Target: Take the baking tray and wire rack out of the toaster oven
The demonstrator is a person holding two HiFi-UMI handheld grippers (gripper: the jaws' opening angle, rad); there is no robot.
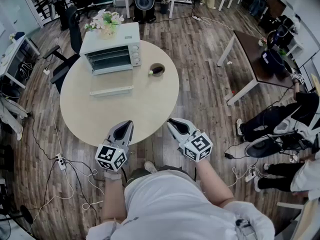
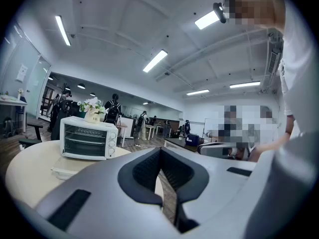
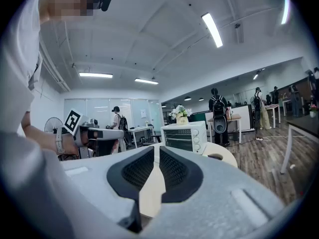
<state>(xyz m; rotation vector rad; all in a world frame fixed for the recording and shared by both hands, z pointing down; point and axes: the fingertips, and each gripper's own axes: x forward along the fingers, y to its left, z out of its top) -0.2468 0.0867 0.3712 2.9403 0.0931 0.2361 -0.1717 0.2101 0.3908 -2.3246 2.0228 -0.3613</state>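
A white toaster oven stands at the far left of the round beige table, with wire shelves visible in its front. It also shows in the left gripper view as the oven and in the right gripper view as the oven. A flat pale piece lies just in front of it; I cannot tell if it is the folded-down door or a tray. My left gripper and right gripper hover side by side at the table's near edge, both shut and empty, far from the oven. The same shut jaws show on the left gripper and the right gripper.
A vase of flowers sits on top of the oven. A small dark bowl rests on the table to the oven's right. A black chair stands at the table's left, a dark desk to the right, and cables lie on the floor.
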